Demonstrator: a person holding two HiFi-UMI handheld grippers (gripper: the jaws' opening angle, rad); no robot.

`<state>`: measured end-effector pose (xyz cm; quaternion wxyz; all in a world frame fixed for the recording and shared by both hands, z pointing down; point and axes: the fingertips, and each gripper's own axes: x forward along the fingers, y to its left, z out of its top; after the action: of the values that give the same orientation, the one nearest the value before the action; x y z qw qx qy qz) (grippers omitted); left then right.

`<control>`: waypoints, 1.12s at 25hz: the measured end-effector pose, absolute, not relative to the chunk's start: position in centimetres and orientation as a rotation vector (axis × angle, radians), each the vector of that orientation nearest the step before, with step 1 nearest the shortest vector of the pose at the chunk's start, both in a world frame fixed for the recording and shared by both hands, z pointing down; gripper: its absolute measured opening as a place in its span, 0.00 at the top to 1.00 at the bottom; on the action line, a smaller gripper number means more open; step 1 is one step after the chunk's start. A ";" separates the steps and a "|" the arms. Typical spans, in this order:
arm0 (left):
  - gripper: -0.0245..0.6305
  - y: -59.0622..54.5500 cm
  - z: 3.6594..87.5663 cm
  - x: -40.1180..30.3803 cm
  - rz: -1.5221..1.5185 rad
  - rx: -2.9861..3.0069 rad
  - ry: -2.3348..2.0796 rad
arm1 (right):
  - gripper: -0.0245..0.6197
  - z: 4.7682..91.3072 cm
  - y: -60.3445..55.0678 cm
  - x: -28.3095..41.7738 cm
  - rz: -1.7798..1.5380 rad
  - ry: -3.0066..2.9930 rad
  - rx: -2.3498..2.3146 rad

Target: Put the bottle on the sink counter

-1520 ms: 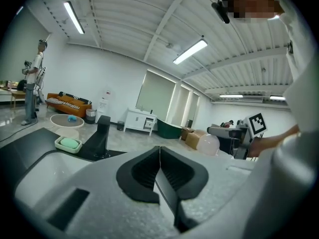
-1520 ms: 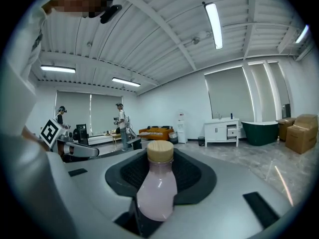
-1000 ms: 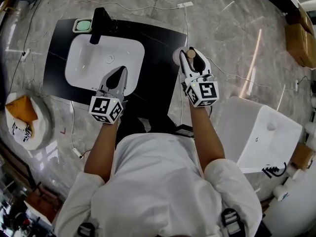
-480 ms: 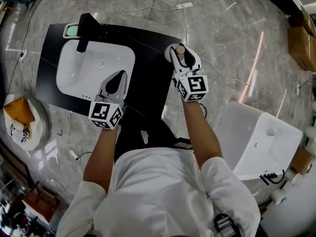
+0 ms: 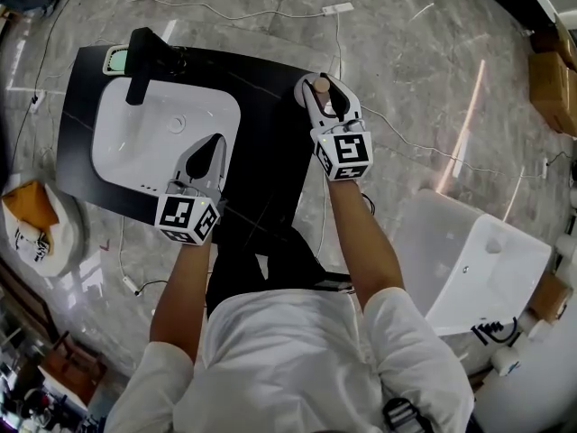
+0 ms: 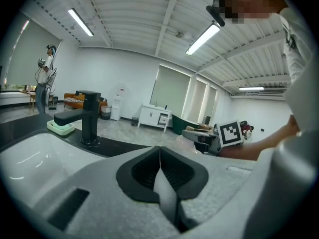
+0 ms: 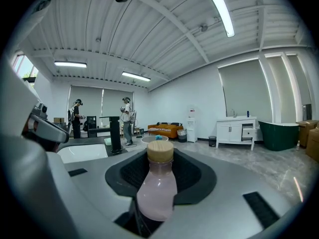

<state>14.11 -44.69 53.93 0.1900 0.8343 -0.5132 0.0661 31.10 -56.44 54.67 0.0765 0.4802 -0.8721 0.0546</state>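
- Tap, black, at 11 o'clock of the white basin; pale green soap dish just left of it.
- Left gripper hovers over the basin's rim at 4 o'clock, jaws clenched together, nothing between them.
- Black worktop bare between basin and right edge.
- Right gripper at the worktop's right edge, 3 o'clock of the basin, grasping the bottle.
- Bottle is off the worktop, carried upright, cap up, jaws on the lower body.
- Handling, judged:
  - small, pale pink, wood-coloured cap, so probably light
  - smooth rounded wall could slip or twist in the pads
  - plastic or glass, cannot tell, so set it down gently
  - best hold is the wide body below the neck, as now; the cap is too narrow.
- Versus a second ago:
  - right gripper and bottle sit closer in to the worktop edge, having been out over the floor beyond it
  - left gripper has kept over the basin rim, jaws unchanged
  - grasp on the bottle is the same.
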 end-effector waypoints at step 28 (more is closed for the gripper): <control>0.93 -44.3 55.6 12.3 0.200 2.286 -1.469 | 0.74 57.8 -58.3 29.5 0.152 -2.595 1.372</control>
<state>12.28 -44.32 55.64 0.2070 0.8209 -0.5273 0.0718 29.48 -58.32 57.79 0.1010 0.4645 -0.8783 0.0516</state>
